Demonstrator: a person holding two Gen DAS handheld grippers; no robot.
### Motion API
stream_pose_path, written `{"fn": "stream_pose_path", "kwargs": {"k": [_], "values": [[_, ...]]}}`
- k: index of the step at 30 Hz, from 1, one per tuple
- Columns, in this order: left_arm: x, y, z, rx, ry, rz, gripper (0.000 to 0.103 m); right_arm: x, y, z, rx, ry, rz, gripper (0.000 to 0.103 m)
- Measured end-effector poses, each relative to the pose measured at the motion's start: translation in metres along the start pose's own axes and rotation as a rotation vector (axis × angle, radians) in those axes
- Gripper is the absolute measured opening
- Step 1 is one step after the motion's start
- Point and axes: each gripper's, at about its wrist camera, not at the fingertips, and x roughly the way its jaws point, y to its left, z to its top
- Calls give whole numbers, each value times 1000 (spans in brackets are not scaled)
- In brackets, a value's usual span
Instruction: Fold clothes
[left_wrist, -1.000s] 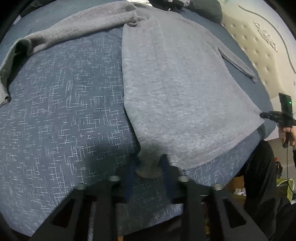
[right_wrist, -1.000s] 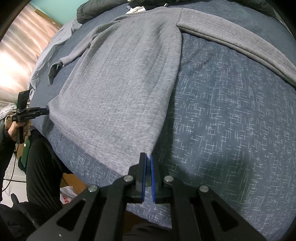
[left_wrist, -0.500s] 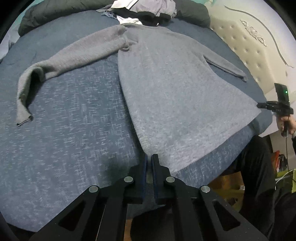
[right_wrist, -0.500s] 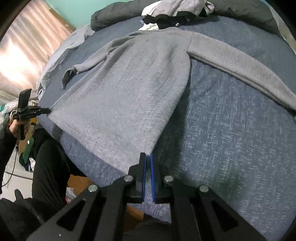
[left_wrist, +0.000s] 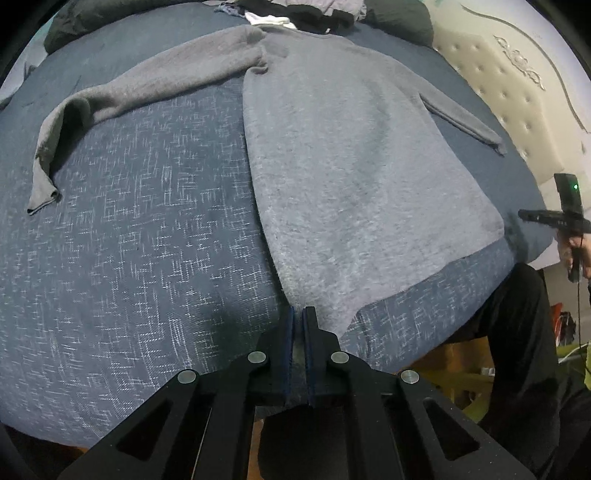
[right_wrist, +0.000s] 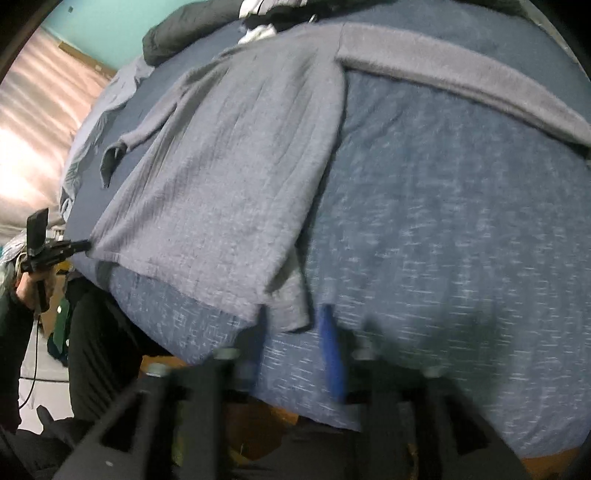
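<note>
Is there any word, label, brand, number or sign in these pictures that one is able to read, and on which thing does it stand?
None can be read.
Grey sweater: no print or tag shows.
Blue bedcover: only a woven fleck pattern, no letters.
Headboard: carved ornament, no text.
Other hand-held gripper, seen from the left wrist: a green light on it, any marks too small to read.
</note>
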Motion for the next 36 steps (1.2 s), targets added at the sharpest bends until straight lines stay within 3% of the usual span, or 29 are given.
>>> {"fn": "stream_pose_path", "kwargs": {"k": [9, 11, 13, 23, 30, 36], "values": [[-2, 7, -2, -2, -7, -3, 5, 55, 26, 12, -129, 100, -75, 38], [-3, 7, -2, 0, -9, -3, 5, 58, 26, 10, -141, 104, -85, 13], [-4, 4, -1, 2, -11, -2, 5, 52, 24, 10, -125, 88, -69, 5], [-35, -10, 3, 22, -64, -21, 5, -33, 23, 6, 1, -93, 208, 4], [-22, -11, 0, -1, -32, -37, 5, 9, -20, -17, 121, -12, 79, 4], [9, -2, -7, -37, 21, -40, 6, 36, -33, -22, 138, 22, 33, 4]]}}
